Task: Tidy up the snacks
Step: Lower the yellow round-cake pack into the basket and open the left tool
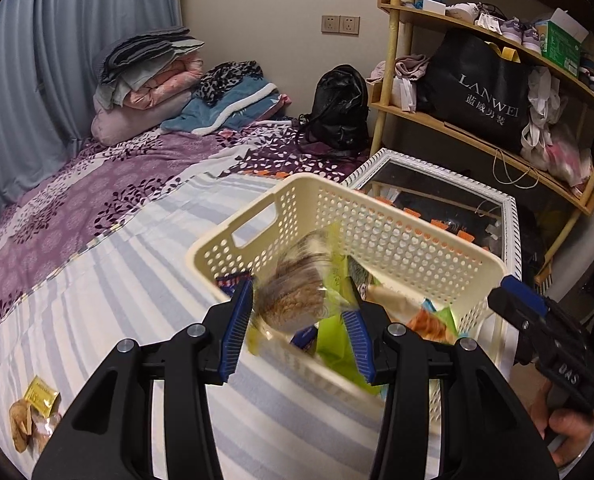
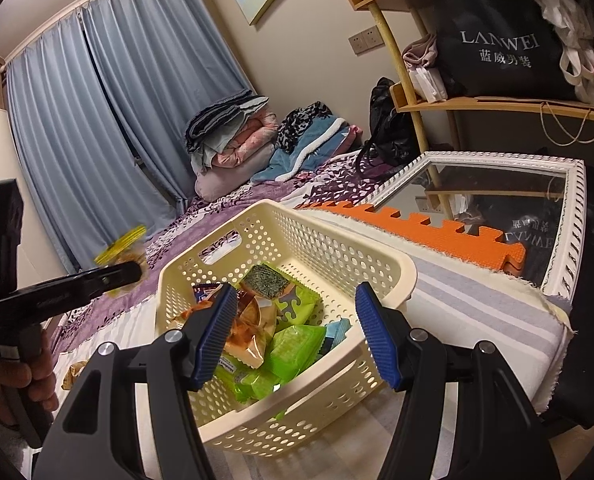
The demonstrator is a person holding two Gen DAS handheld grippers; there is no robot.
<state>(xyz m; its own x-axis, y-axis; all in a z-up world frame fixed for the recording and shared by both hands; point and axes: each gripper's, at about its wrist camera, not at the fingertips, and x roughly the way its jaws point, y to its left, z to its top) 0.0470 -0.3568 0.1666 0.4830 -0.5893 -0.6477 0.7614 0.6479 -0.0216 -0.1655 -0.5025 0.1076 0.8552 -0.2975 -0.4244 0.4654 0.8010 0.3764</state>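
Nearest the left wrist camera, the left gripper [image 1: 303, 326] has its blue pads spread, with a blurred snack pack [image 1: 293, 292] between them (whether the pads actually touch it cannot be told through the blur), just above the near rim of the basket [image 1: 413, 248]. Left of the basket, well apart, a small yellow packet [image 1: 41, 396] lies on the striped sheet [image 1: 137, 280] with another wrapper beside it. Just right of the basket, the right gripper [image 2: 293, 334] hovers with its jaws wide and nothing between them, looking down over the basket's near wall. Inside the basket lie green packets [image 2: 293, 346], an orange wrapper [image 2: 245, 336] and a seaweed-topped snack [image 2: 263, 280], piled loosely together. Beyond the basket's far rim sits an orange foam mat [image 2: 417, 224], and past that a white-framed mirror [image 2: 497, 184]. Farther behind the basket stand a black backpack [image 1: 339, 108], folded bedding [image 1: 149, 76], a wooden shelf [image 1: 477, 136] and blue curtains [image 2: 117, 100].
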